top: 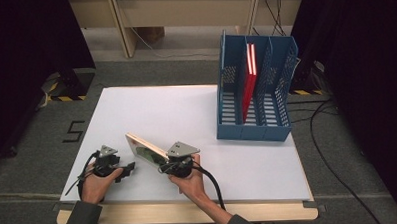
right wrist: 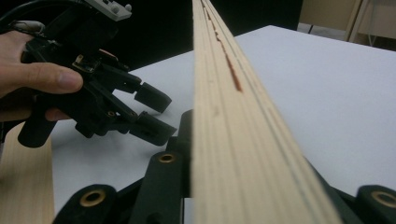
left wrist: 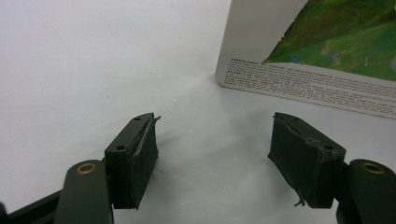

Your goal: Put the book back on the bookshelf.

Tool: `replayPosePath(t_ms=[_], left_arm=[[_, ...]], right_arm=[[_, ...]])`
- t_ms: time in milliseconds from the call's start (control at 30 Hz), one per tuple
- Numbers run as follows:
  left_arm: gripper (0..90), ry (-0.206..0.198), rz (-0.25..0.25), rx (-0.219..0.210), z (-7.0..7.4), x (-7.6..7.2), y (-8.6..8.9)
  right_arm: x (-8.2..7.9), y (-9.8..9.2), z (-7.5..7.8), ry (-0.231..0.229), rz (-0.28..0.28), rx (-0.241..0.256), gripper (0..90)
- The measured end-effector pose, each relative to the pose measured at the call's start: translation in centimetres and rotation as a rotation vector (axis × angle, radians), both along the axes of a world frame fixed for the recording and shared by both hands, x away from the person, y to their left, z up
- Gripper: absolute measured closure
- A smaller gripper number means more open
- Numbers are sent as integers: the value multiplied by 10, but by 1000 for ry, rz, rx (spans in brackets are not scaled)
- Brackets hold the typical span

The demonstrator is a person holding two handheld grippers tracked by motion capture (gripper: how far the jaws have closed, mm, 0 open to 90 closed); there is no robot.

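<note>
A thin book with a white cover and a green picture stands on its edge on the white table, leaning. My right gripper is shut on its near end. In the right gripper view the book's cream page edge runs up between the jaws. My left gripper rests just left of the book, open and holding nothing. In the left gripper view the book's cover stands beyond the spread jaws, apart from them. The left gripper and the hand holding it appear at the left of the right gripper view.
A blue file rack with three compartments stands at the table's back right. A red book stands upright in its middle compartment. Cables lie on the floor to the right. The table's wooden front edge runs below the hands.
</note>
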State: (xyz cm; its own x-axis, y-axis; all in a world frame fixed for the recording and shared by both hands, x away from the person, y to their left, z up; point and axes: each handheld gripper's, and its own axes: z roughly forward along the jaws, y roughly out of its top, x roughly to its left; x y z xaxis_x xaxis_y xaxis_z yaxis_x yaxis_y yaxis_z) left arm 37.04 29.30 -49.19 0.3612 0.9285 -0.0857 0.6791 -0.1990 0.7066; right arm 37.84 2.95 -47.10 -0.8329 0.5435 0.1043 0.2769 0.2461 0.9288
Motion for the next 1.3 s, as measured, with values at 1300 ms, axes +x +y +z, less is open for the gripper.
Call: replayPosePath(t_ms=[1300], left_arm=[[208,-14,8,34,-1,1,-1]], right_arm=[[-21,-127,76,-55,-108,14,760]])
